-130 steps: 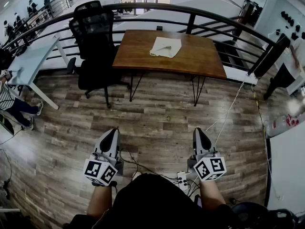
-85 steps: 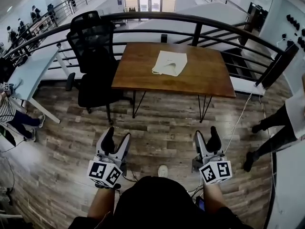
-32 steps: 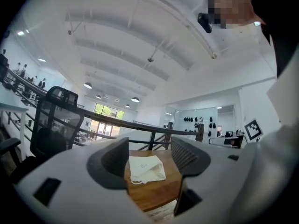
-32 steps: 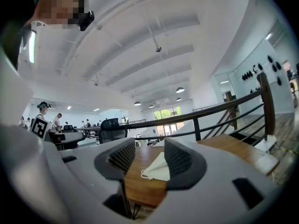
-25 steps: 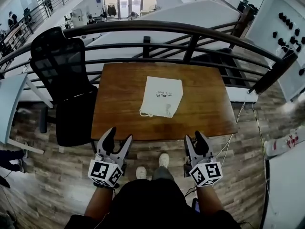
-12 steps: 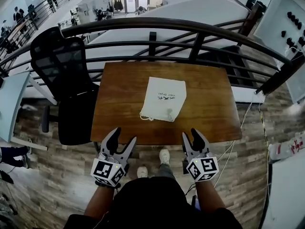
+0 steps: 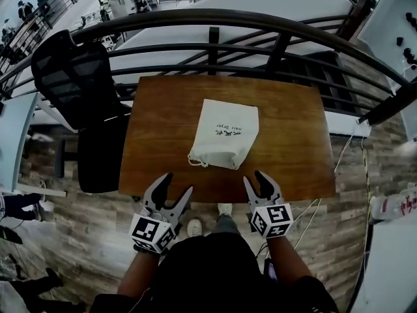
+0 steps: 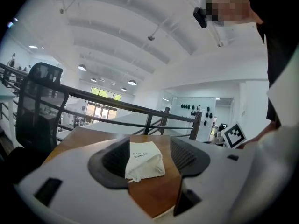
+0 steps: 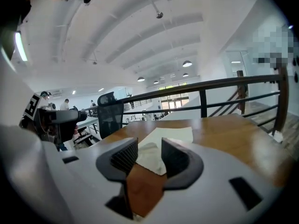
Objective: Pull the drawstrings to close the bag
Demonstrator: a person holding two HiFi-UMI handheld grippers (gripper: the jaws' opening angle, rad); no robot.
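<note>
1. One drawstring bag: pale cloth, roughly rectangular, soft and lightly creased. It has a small dark print near its far end, too small to read. It lies flat near the middle of the table, with its gathered mouth towards the person.
2. One cord loop shows at the bag's near-left corner, resting on the wood.
3. One table: a rectangular top of smooth, warm brown wood.
4. One office chair, black with a mesh back, stands at the table's left side.
5. One railing of dark metal runs behind the table, with a curved top rail and level bars beneath it.
6. The floor is grey-brown planks. Two pale shoes show on it below the table's near edge.
7. Two grippers, both with light grey bodies and dark ribbed pads. Each carries one marker cube printed in black and white squares.
8. The left gripper hangs at the table's near edge, short of the bag and to its left, touching nothing. Its jaws stand wide apart and hold nothing; the bag shows only beyond them on the tabletop.
9. The right gripper hangs at the near edge, short of the bag's near-right corner and clear of it. Its jaws are about half apart and have just been closing, with nothing between them.
</note>
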